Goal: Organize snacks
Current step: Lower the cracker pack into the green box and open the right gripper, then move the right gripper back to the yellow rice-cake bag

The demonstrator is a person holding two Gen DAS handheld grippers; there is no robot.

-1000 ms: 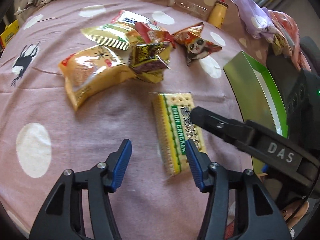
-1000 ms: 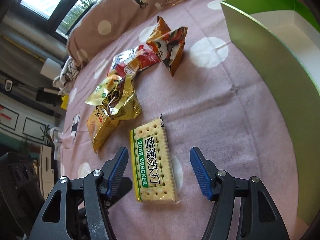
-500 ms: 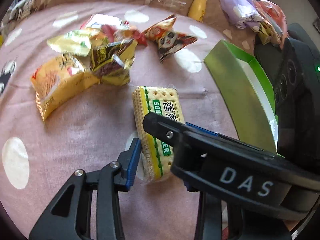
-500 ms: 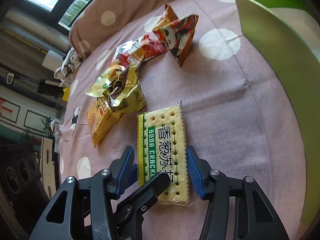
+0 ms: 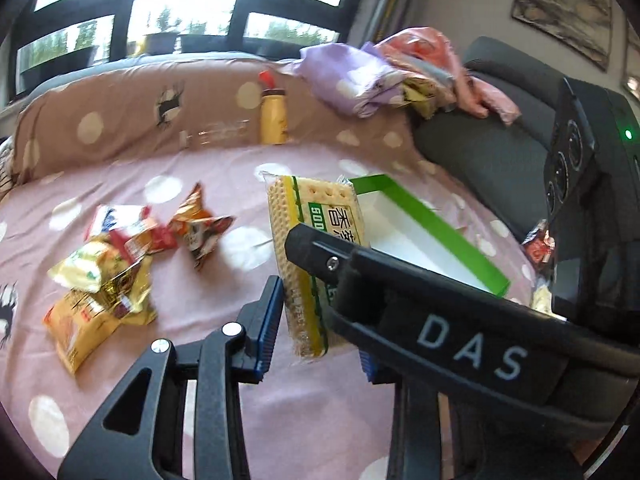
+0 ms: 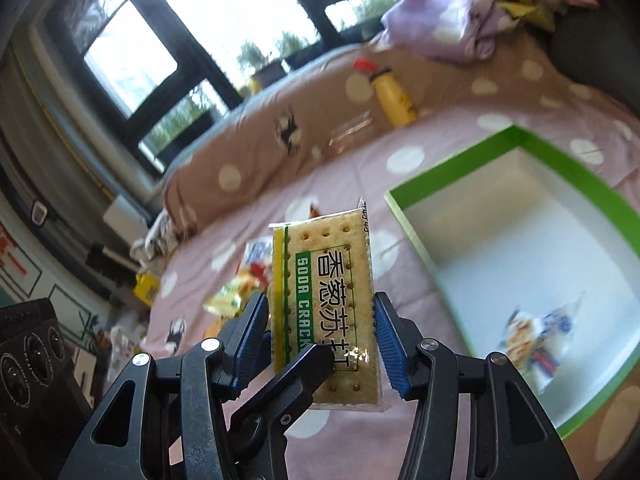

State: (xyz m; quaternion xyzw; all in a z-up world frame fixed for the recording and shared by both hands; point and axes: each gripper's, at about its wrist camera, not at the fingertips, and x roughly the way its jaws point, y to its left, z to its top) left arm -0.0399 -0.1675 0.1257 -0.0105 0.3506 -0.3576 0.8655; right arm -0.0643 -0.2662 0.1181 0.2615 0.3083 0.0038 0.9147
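Daylight enters through the window point(image 5: 192, 4); panes blown out to white in both views. Bedspread point(image 5: 192, 360) evenly lit, shadows soft. Motion blur smears the snack pile point(image 5: 108, 276) and the packet in the green box point(image 6: 532, 336). Strong fisheye bending, dark vignette at corners. Small glare on cracker pack point(image 6: 324, 300).

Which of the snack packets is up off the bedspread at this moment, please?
The soda cracker pack, long and green-striped, held upright between both tongs; the crinkly foil bags all lie on the pink spread.

A soda cracker packet point(image 6: 326, 304) stands upright between the right gripper point(image 6: 320, 338) fingers point(image 6: 387, 342) (green-rimmed box point(image 6: 460, 172) beside).
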